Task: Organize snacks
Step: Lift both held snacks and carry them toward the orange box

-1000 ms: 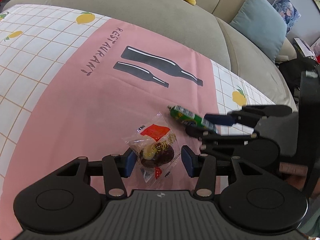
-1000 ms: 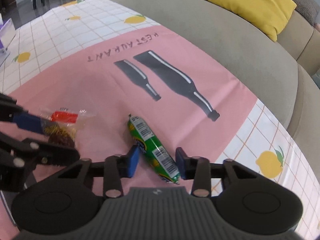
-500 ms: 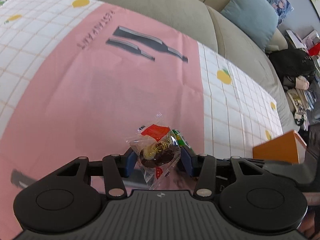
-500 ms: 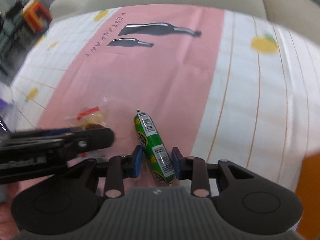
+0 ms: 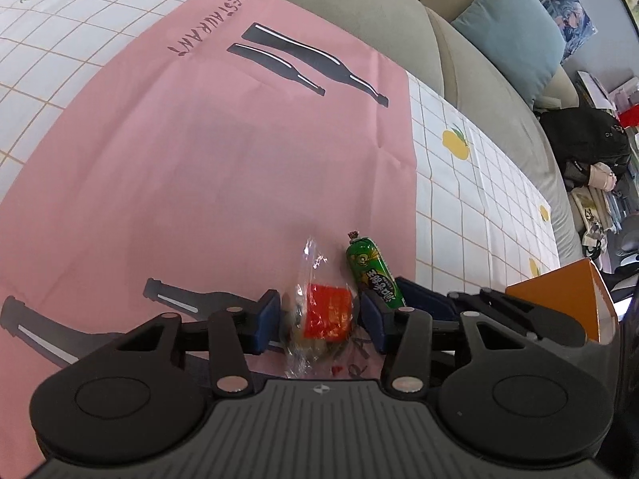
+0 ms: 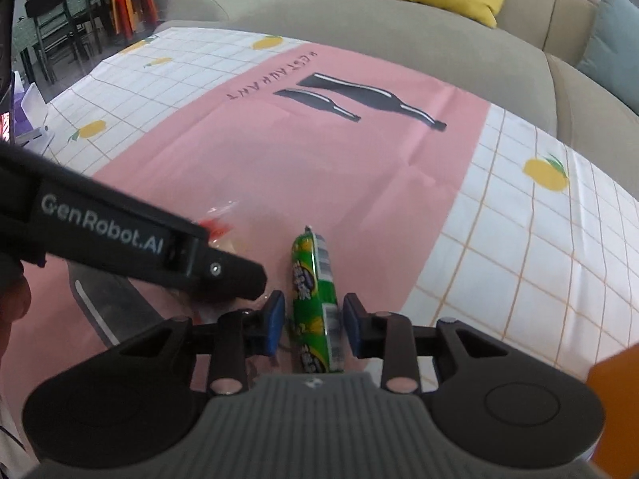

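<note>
My left gripper (image 5: 317,319) is shut on a clear-wrapped snack with a red label (image 5: 323,315) and holds it above the pink cloth. My right gripper (image 6: 314,321) is shut on a green sausage stick (image 6: 313,295), also lifted off the cloth. The green stick also shows in the left wrist view (image 5: 373,273), just right of the wrapped snack. In the right wrist view the left gripper's body crosses at the left and hides most of the wrapped snack (image 6: 217,225).
A pink and white checked tablecloth (image 5: 199,159) with bottle prints covers the table. An orange box (image 5: 559,299) stands at the right edge, also seen in the right wrist view (image 6: 615,407). A grey sofa (image 6: 399,28) with cushions lies behind.
Both grippers closed on their snacks and lifted them off the cloth. They have swung together, so the two snacks are now side by side.
</note>
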A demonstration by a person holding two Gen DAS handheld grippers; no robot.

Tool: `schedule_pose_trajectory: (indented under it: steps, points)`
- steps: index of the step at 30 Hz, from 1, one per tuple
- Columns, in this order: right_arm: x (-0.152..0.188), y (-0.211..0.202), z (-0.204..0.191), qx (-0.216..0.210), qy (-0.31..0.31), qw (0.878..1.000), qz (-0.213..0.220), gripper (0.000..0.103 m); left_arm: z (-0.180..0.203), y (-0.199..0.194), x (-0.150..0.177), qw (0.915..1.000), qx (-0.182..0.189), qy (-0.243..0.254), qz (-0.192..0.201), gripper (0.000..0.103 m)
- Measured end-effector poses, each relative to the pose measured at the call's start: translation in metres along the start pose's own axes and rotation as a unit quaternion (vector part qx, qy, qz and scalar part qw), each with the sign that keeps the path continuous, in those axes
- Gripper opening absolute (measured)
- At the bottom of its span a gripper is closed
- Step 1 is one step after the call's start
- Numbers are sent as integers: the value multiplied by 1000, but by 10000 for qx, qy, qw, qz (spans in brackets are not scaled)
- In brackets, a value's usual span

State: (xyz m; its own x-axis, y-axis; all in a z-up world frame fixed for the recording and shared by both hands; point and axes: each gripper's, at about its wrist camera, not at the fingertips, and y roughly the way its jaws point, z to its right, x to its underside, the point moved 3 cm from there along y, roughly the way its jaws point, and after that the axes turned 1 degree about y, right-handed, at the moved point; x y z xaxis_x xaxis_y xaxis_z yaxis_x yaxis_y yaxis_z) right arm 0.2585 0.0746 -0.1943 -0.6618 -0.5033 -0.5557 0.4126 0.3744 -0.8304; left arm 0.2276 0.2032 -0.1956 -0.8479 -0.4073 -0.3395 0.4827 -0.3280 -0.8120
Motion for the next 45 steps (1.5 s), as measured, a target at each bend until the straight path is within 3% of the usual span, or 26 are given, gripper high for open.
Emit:
schedule_pose_trajectory:
  steps: [3, 7, 23, 25, 33, 45]
  points:
    - [-2, 3, 4, -73, 20, 9999, 99, 33, -3, -1, 1, 9999, 94, -71, 67, 54]
    - [-3, 4, 5, -69, 92, 9998, 139, 22, -6, -3, 2, 9997, 165, -103, 124, 54]
    - [20, -12, 0, 114, 343, 9993, 123, 22, 7, -6, 18, 9994, 66, 343, 17, 54]
    - [24, -14, 1, 121, 401, 9990, 153, 22, 9, -6, 20, 9992, 49, 388, 16, 44]
    - [33, -23, -1, 210, 727, 9970, 142, 20, 18, -15, 30, 9991, 13, 410, 39, 38]
    - [72, -104, -1, 218, 1613, 9849, 582, 20, 54, -62, 55, 9981, 155, 522, 283, 38]
